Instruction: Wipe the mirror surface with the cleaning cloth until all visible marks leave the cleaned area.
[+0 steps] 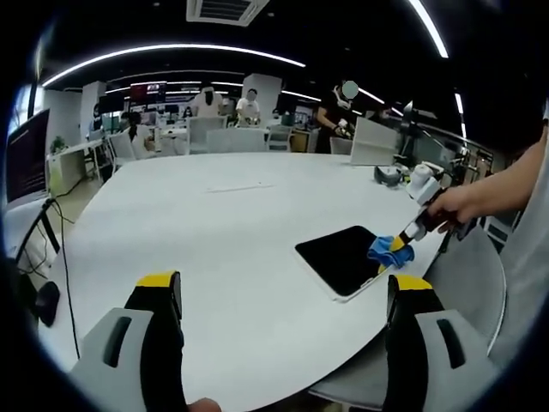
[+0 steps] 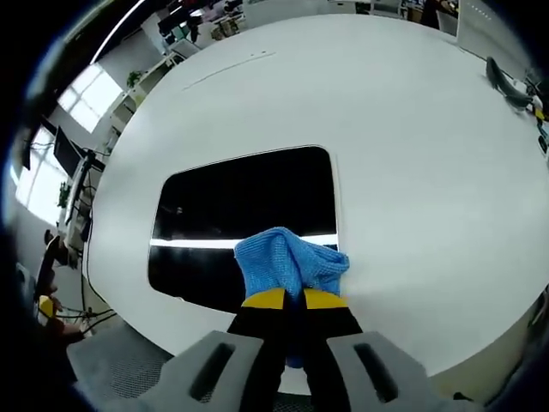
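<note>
A dark rectangular mirror [image 2: 244, 215] with a white rim lies flat on the white table; it reflects a bright ceiling light strip. My right gripper [image 2: 287, 298] is shut on a bunched blue cleaning cloth [image 2: 287, 257], which rests on the mirror's near edge. In the left gripper view the same mirror [image 1: 343, 256] lies at the right, with the blue cloth [image 1: 388, 251] and the right gripper [image 1: 400, 244] at its right corner, held by a person's hand. My left gripper [image 1: 283, 287] hovers open over the table's near part, nothing between its jaws.
The large round white table [image 1: 240, 223] carries a few small items at its far right [image 1: 390, 174]. A grey chair [image 1: 472, 275] stands by the right edge. Desks, monitors and several people fill the office behind. Cables and a monitor sit at the left.
</note>
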{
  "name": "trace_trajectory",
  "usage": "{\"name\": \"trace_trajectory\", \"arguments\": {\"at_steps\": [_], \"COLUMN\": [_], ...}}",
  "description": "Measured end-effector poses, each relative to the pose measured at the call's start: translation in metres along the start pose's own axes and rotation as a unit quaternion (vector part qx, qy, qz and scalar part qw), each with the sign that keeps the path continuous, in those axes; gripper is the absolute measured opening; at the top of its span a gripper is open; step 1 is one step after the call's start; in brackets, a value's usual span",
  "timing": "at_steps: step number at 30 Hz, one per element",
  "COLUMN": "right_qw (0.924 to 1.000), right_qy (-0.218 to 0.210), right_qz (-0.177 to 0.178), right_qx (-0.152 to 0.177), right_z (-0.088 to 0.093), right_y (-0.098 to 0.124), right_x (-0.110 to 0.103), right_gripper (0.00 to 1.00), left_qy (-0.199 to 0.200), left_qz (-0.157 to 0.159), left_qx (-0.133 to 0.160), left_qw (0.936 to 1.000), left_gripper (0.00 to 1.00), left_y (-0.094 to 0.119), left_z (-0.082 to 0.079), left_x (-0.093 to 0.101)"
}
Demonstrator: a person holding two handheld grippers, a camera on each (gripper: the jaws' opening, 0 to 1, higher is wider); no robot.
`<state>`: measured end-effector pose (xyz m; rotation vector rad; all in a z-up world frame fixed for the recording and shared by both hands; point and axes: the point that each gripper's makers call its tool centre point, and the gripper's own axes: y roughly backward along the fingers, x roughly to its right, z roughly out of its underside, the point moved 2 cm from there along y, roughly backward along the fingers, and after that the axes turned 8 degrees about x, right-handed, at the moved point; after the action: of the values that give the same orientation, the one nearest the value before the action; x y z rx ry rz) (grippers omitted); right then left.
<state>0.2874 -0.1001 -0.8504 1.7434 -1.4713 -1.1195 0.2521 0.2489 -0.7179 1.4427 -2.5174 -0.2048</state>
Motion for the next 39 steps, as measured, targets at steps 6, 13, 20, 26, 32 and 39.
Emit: {"name": "trace_trajectory", "arguments": {"at_steps": [6, 13, 20, 26, 32, 39], "right_qw": [1.0000, 0.9999, 0.9997, 0.9998, 0.9999, 0.9999], "right_qy": [-0.008, -0.010, -0.006, -0.007, -0.007, -0.002], "right_qz": [0.001, 0.004, 0.018, 0.014, 0.009, -0.001], "right_qx": [0.004, 0.007, 0.015, 0.012, 0.010, 0.011], "right_z": [-0.001, -0.002, -0.002, -0.002, -0.003, -0.005], "right_y": [0.000, -0.001, -0.001, -0.003, -0.009, -0.015], "right_x": [0.000, 0.000, -0.002, -0.010, -0.024, -0.048], "right_gripper": [0.00, 0.00, 0.00, 0.00, 0.00, 0.00], "left_qy": [-0.019, -0.015, -0.008, -0.008, -0.005, -0.005], "left_qz": [0.035, 0.034, 0.027, 0.028, 0.021, 0.018], "left_qx": [0.001, -0.004, -0.003, -0.006, -0.003, -0.004], "left_qw": [0.9992, 0.9993, 0.9996, 0.9996, 0.9998, 0.9998], "left_gripper": [0.99, 0.99, 0.99, 0.99, 0.99, 0.99], "left_y": [-0.001, 0.000, 0.004, 0.008, 0.010, 0.008], "left_z": [-0.002, -0.001, 0.000, 0.002, 0.001, 0.001], "left_x": [0.014, 0.013, 0.011, 0.011, 0.007, 0.006]}}
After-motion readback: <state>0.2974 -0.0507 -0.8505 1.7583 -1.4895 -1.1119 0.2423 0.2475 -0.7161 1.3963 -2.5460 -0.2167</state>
